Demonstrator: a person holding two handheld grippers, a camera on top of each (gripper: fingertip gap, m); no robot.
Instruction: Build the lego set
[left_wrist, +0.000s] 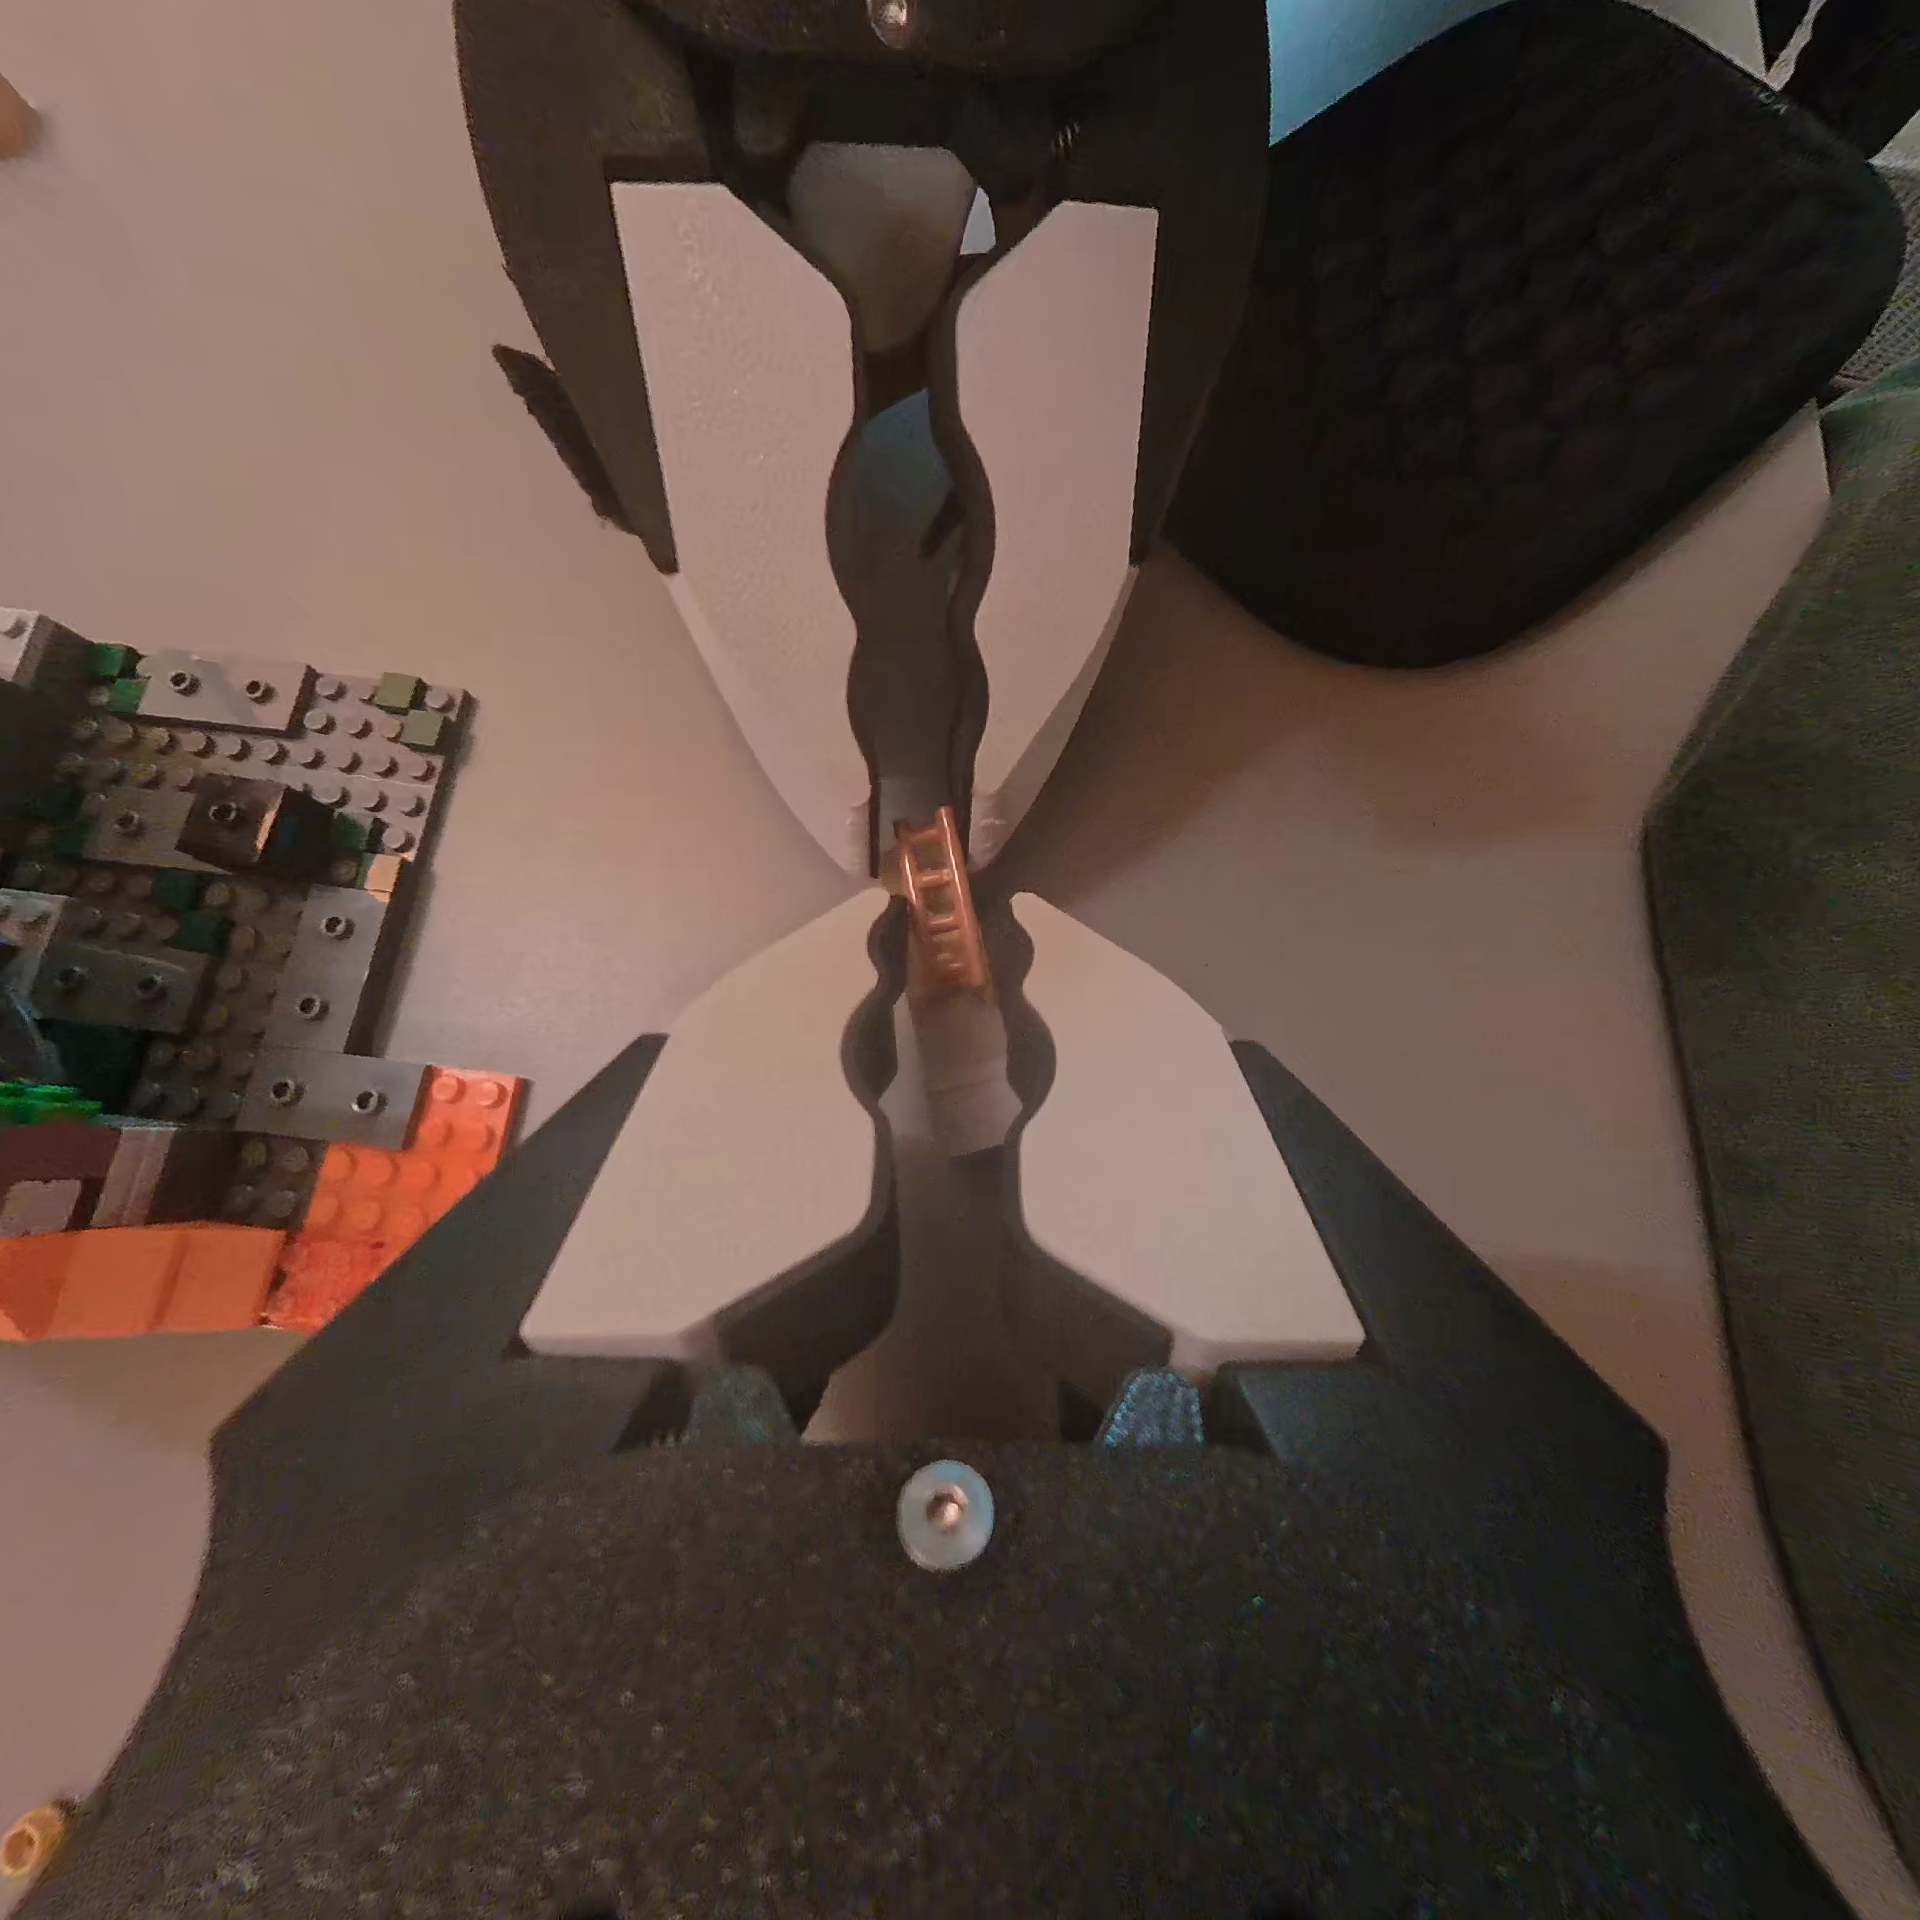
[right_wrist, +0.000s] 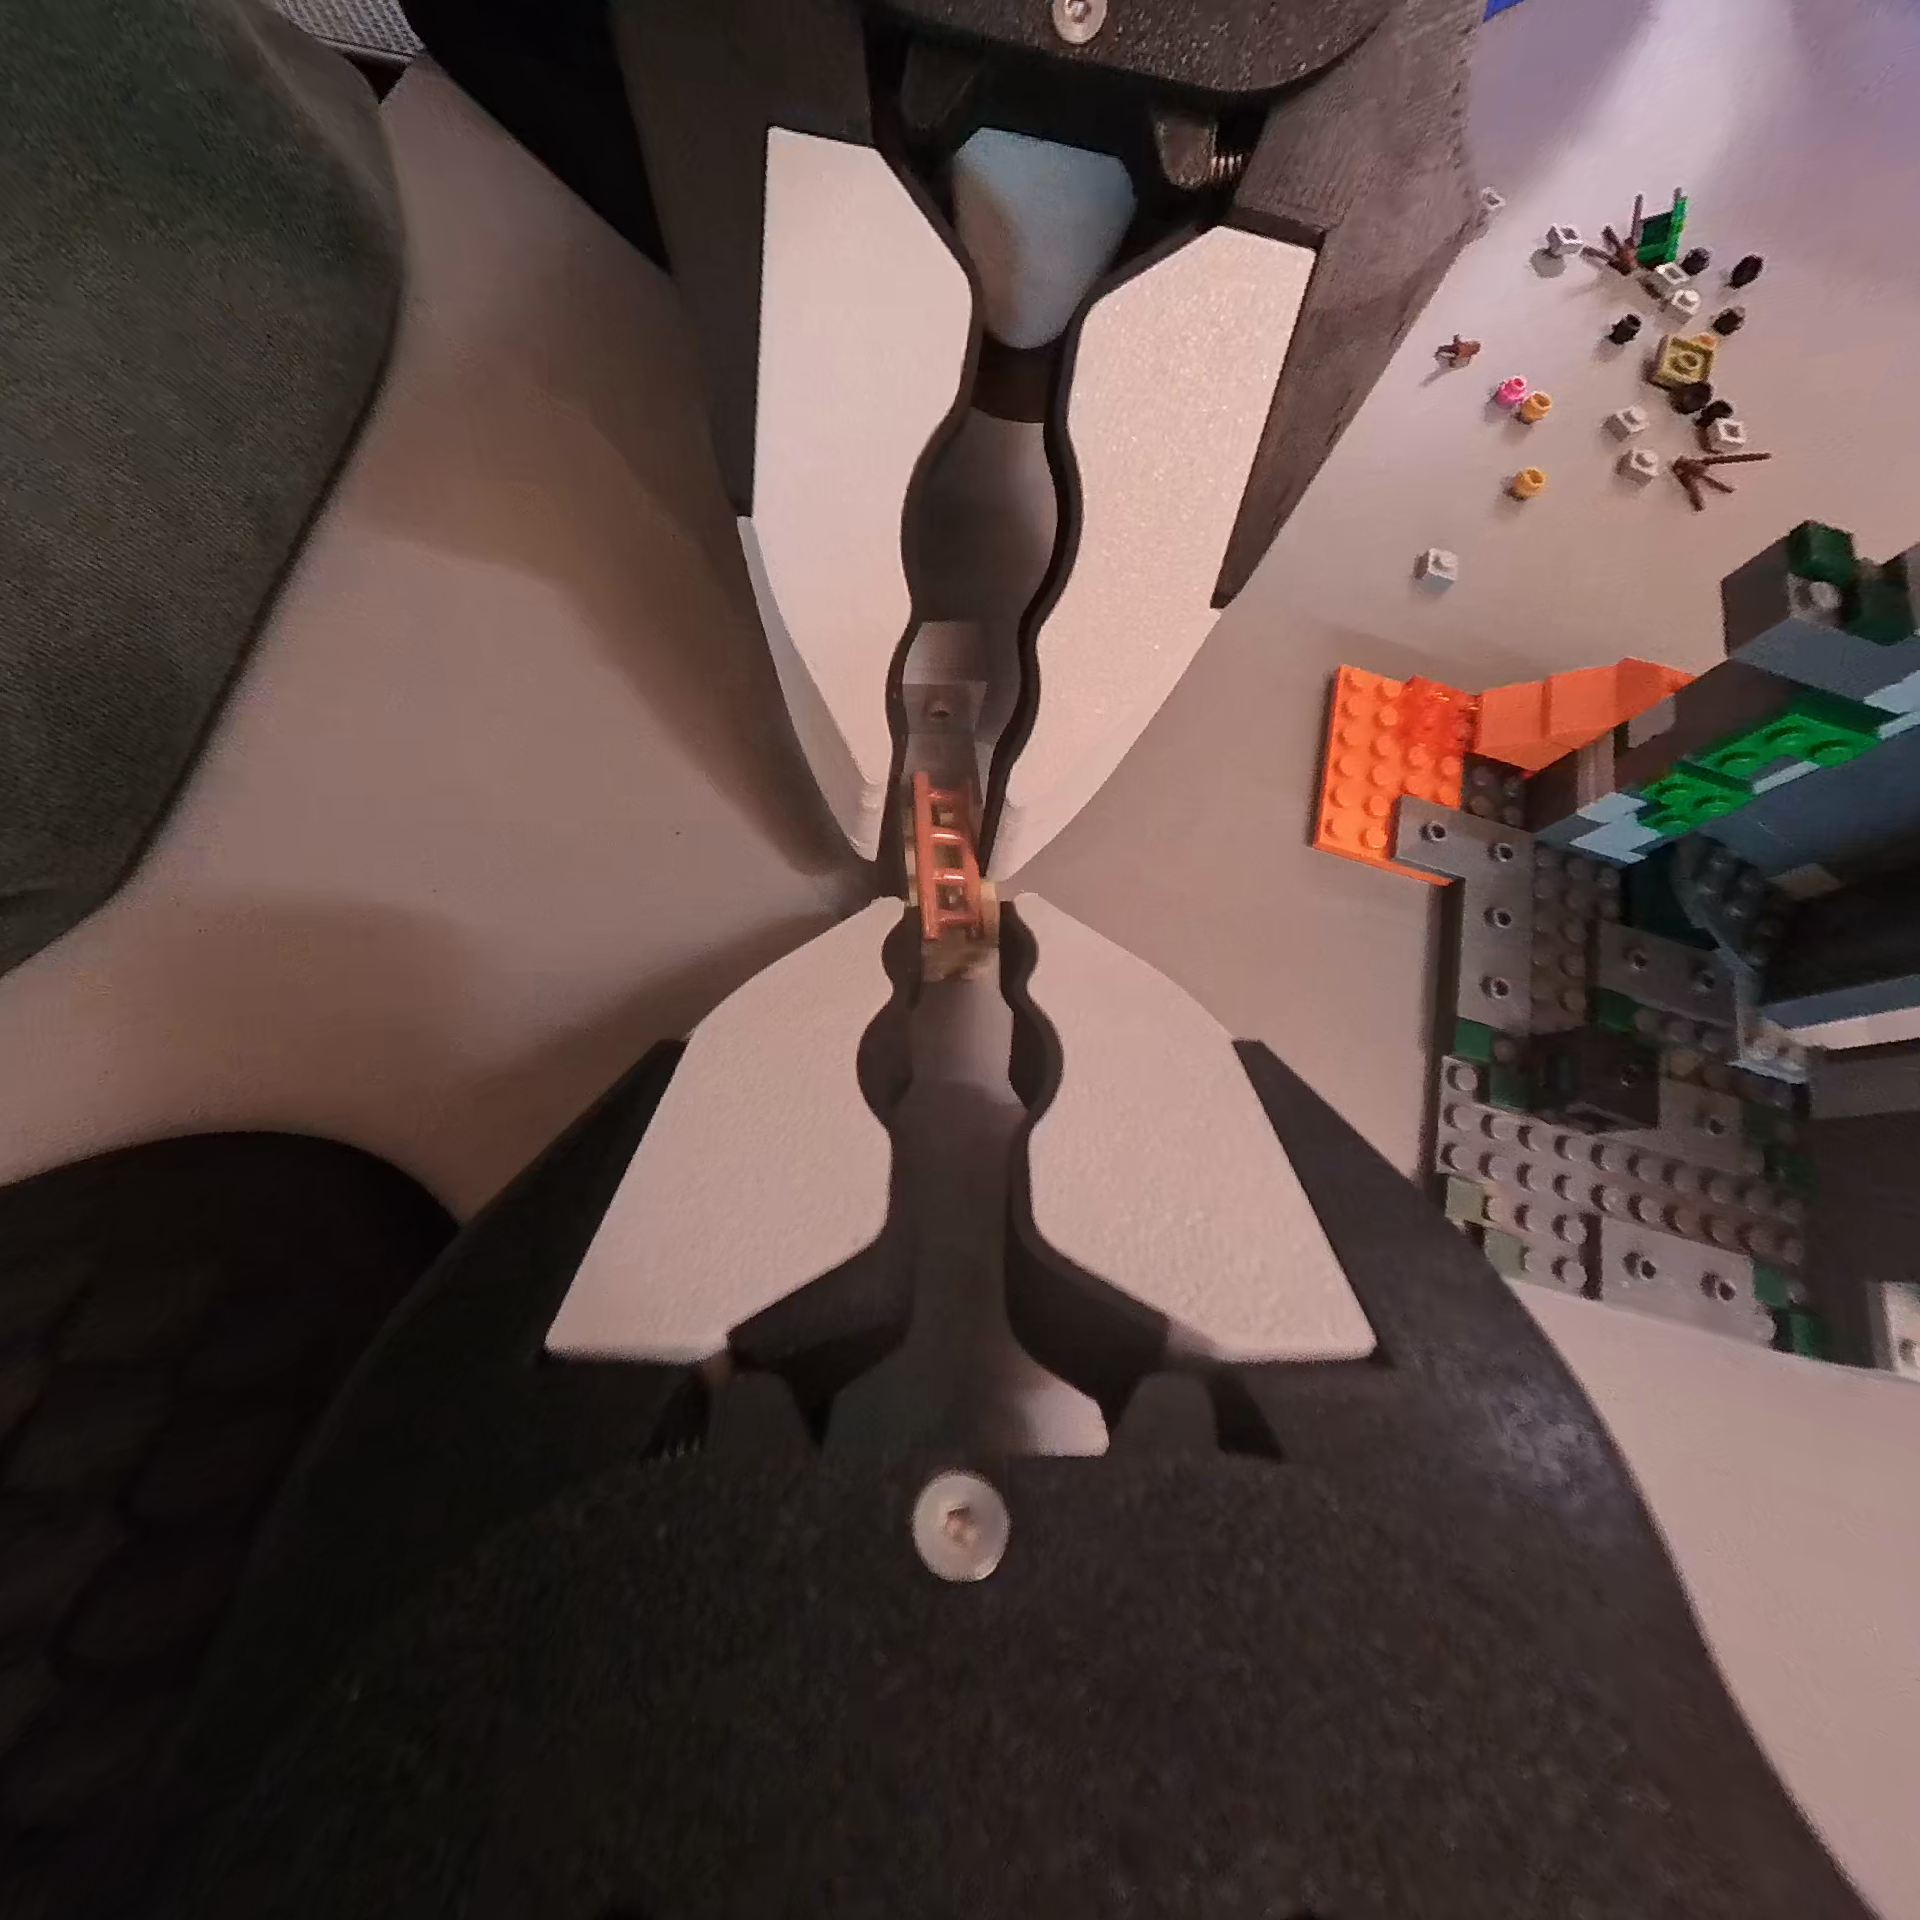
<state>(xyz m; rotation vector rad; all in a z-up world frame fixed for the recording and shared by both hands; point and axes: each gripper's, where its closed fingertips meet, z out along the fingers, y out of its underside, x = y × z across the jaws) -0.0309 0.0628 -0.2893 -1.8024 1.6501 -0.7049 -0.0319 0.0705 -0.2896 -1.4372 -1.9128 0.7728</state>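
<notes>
My two grippers meet tip to tip above a pale table (left_wrist: 1351, 883). A small copper-brown ladder piece (left_wrist: 940, 904) bridges both pairs of fingertips; it also shows in the right wrist view (right_wrist: 945, 862). My left gripper (left_wrist: 940, 925) is shut on a grey brick piece (left_wrist: 961, 1091) that carries the ladder's near end; the right wrist view shows this brick (right_wrist: 940, 707) in the far gripper (right_wrist: 940, 821). My right gripper (right_wrist: 958, 914) is shut on a small tan piece (right_wrist: 961, 956) behind the ladder. The right gripper (left_wrist: 930, 847) enters the left wrist view from the top.
A grey, green and orange brick build (left_wrist: 239, 935) lies on the table, seen also in the right wrist view (right_wrist: 1621, 987). Several loose small pieces (right_wrist: 1642, 353) lie beyond it. A black mesh seat (left_wrist: 1507, 364) and a dark green cushion (left_wrist: 1808, 935) border the table. My left and right fingertips are right by each other.
</notes>
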